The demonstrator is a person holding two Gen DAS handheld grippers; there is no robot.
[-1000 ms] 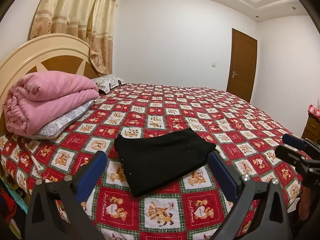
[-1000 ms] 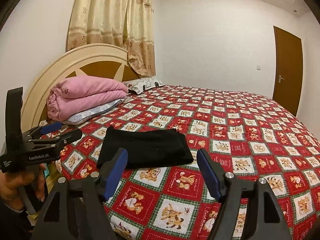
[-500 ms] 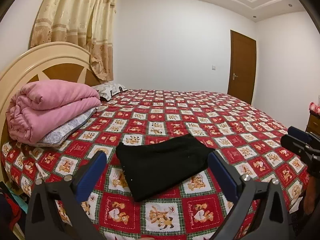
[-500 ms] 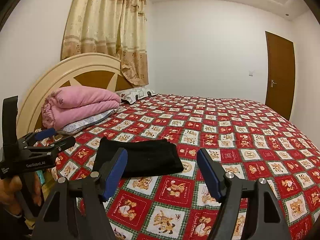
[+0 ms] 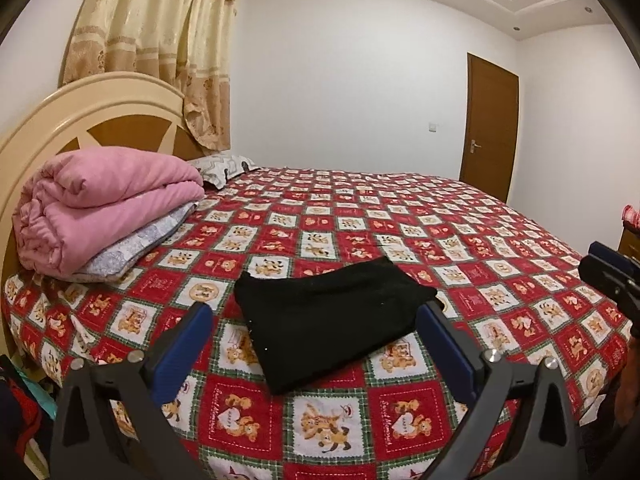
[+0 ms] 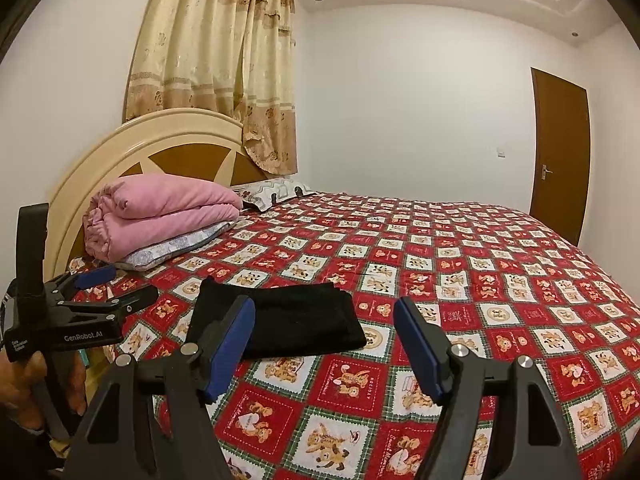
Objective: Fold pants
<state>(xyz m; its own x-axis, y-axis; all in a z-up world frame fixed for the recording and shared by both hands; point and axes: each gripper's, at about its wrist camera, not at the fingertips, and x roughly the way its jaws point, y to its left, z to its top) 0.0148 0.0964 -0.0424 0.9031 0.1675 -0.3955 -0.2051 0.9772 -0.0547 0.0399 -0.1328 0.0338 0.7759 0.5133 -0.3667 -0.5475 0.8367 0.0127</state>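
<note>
Centrally, the folded black pants (image 5: 332,320) lie flat on the red bear-print bedspread (image 5: 460,240), lower middle of frame. Left gripper (image 5: 316,344) and right gripper (image 6: 324,344) both stand wide apart, empty, short of the pants; pink quilt (image 5: 104,204) at left.

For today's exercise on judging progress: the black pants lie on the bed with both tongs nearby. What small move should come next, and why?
Probably draw both tongs back and stop. The pants already lie as a compact folded rectangle on the bed, and the left tongs and right tongs are open and hold nothing.
</note>
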